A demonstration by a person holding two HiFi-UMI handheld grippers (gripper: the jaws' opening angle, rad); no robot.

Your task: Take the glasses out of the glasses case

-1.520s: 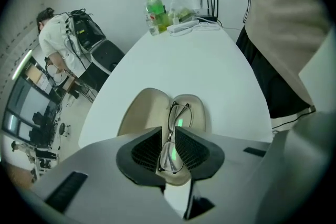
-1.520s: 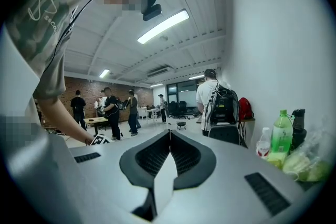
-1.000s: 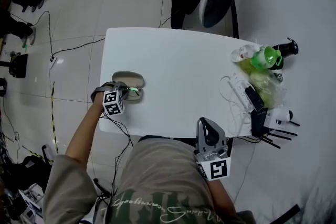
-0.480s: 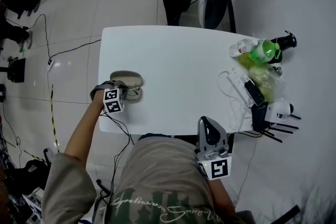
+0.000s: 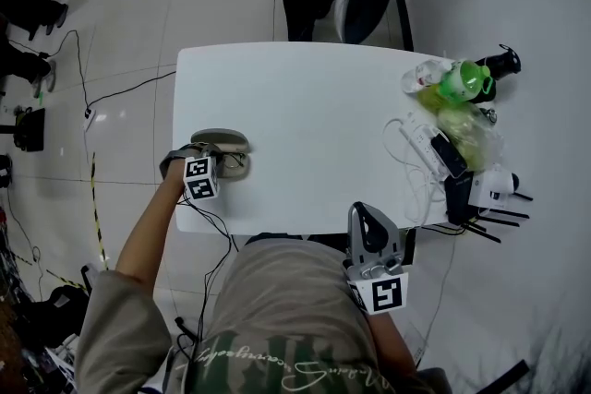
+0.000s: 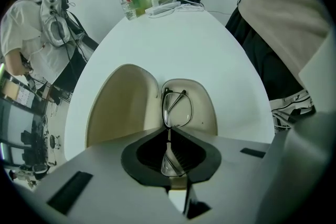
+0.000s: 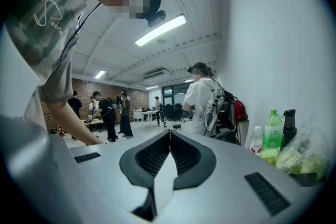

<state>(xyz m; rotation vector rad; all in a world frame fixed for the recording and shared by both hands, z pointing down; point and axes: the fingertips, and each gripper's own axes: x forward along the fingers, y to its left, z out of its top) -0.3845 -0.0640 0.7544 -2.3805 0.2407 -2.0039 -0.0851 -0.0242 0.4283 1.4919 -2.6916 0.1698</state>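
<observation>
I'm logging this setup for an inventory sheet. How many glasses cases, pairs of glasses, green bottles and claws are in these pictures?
glasses case: 1, lying open on the table
glasses: 1 pair, over the case
green bottle: 1
claws: 2, the left claw shut on the glasses, the right claw shut and empty
Total: 5

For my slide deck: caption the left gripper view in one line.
Left tongs shut on the glasses lying in the open beige case on a white table.
</observation>
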